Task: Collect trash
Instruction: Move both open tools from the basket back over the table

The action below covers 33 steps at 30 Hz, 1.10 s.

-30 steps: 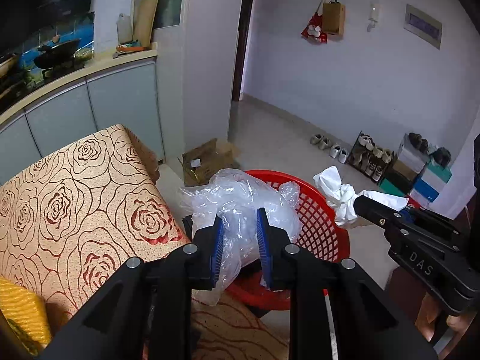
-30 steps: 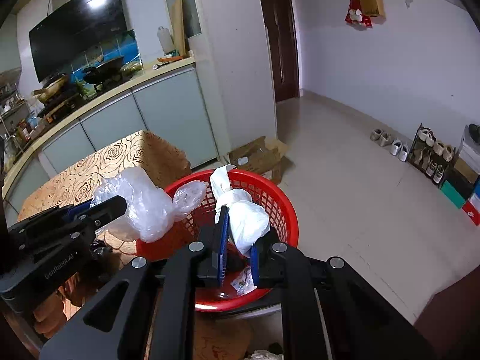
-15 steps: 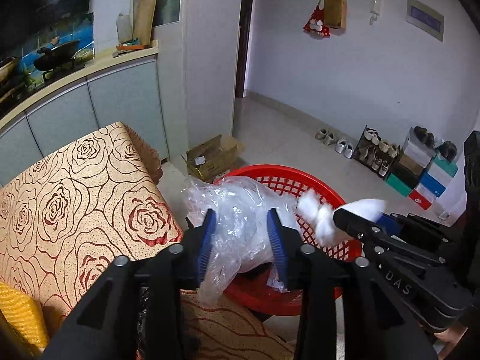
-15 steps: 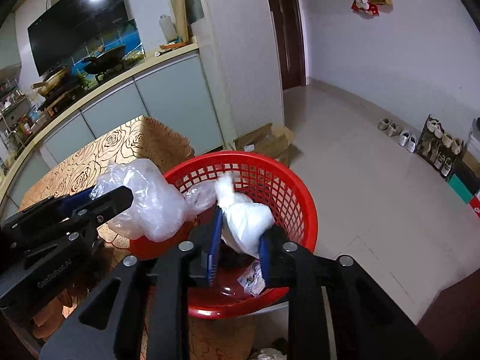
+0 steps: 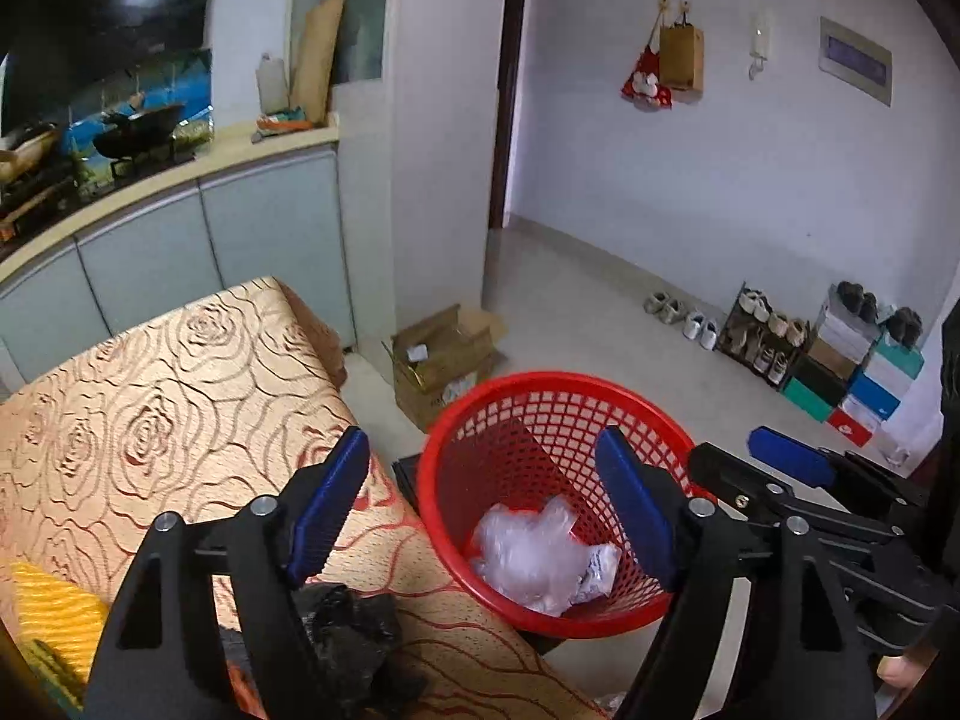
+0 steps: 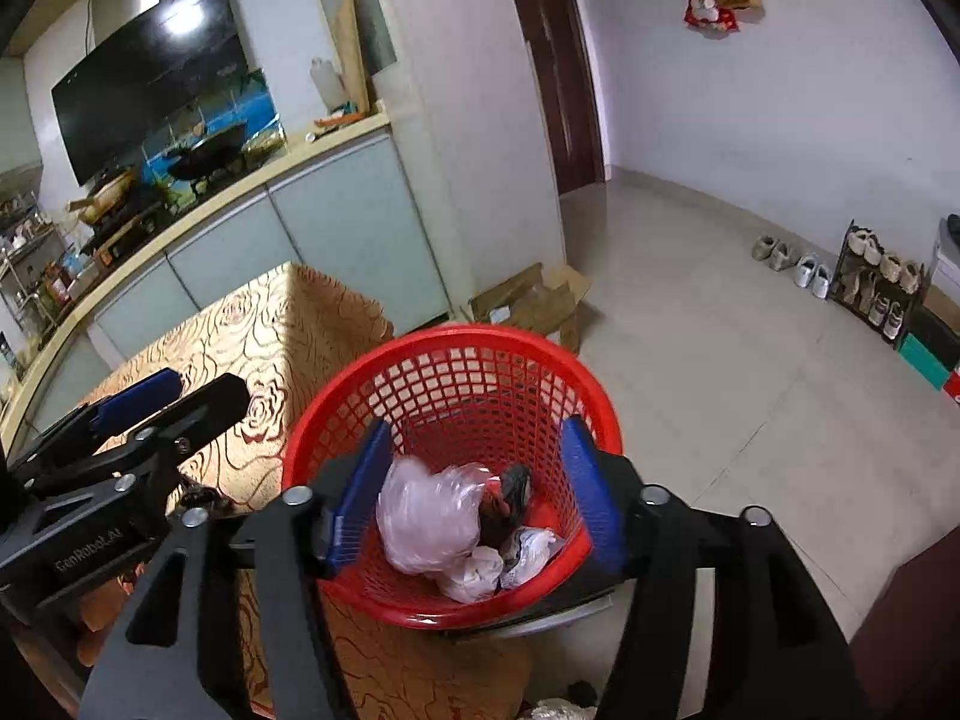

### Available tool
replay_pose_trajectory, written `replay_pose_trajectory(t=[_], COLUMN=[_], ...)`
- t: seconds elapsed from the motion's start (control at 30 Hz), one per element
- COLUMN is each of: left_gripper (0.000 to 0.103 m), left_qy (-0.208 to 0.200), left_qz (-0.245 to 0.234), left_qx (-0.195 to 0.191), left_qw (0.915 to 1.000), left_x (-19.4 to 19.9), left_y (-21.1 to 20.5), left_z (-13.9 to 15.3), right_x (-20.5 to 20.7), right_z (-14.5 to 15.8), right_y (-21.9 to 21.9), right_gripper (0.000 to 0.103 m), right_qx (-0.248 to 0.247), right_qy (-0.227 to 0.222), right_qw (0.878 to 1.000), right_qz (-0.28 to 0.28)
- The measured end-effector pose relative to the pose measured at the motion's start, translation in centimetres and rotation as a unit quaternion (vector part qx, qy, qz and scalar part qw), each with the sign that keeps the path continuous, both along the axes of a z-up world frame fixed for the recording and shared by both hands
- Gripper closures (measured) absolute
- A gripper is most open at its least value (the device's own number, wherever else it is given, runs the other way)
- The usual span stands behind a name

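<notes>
A red mesh basket [image 5: 558, 402] [image 6: 456, 360] stands beside the table's end. Inside it lie a clear plastic bag [image 5: 528, 552] [image 6: 426, 510] and crumpled white paper [image 6: 474, 573], with a dark scrap [image 6: 513, 483] beside them. My left gripper [image 5: 480, 510] is open and empty, above the basket's near rim. My right gripper [image 6: 474, 492] is open and empty, straight over the basket. Each gripper also shows in the other's view: the right [image 5: 786, 468], the left [image 6: 150, 402].
The table [image 5: 150, 420] has a gold rose-pattern cloth, with a black crumpled bag [image 5: 354, 618] and a yellow item [image 5: 54, 618] near me. An open cardboard box [image 5: 444, 354] sits on the floor behind the basket. A shoe rack [image 5: 774, 336] and stacked boxes stand at the right wall.
Both grippers opened. The clear plastic bag dropped from the left one and the white paper from the right one into the basket.
</notes>
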<state>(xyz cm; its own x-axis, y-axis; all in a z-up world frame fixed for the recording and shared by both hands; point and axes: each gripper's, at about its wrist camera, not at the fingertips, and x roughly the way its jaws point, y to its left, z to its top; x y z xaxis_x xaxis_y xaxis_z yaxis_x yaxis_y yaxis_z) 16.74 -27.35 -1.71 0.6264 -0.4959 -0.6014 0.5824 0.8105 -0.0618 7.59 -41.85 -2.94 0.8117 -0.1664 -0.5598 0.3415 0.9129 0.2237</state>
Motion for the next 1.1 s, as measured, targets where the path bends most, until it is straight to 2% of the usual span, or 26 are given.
replay_pose_trajectory(t=[0.3, 0.47, 0.6, 1.03, 1.1], left_gripper=[0.019, 0.011, 0.009, 0.007, 0.007], left_qy=[-0.033, -0.060, -0.080, -0.118, -0.123], left_qz=[0.023, 0.039, 0.058, 0.142, 0.157], left_qx=[-0.011, -0.022, -0.033, -0.040, -0.040], left_qw=[0.9991, 0.9972, 0.9945, 0.9820, 0.9791], left_x=[-1.6, -2.9, -4.1, -5.9, -6.1], left_y=[2.2, 4.0, 5.9, 13.2, 14.6], left_z=[2.4, 4.1, 5.4, 8.1, 8.5], right_x=[-1.4, -2.5, -3.4, -4.7, -4.8], right_z=[2.1, 3.2, 4.0, 5.4, 5.4], right_y=[1.8, 2.7, 3.5, 5.9, 6.4], right_gripper=[0.028, 0.020, 0.015, 0.013, 0.008], right_qx=[-0.025, -0.035, -0.049, -0.057, -0.055], right_qy=[-0.033, -0.053, -0.072, -0.090, -0.092], right_qw=[0.999, 0.998, 0.996, 0.994, 0.994], right_qz=[-0.001, -0.011, -0.015, 0.006, 0.014])
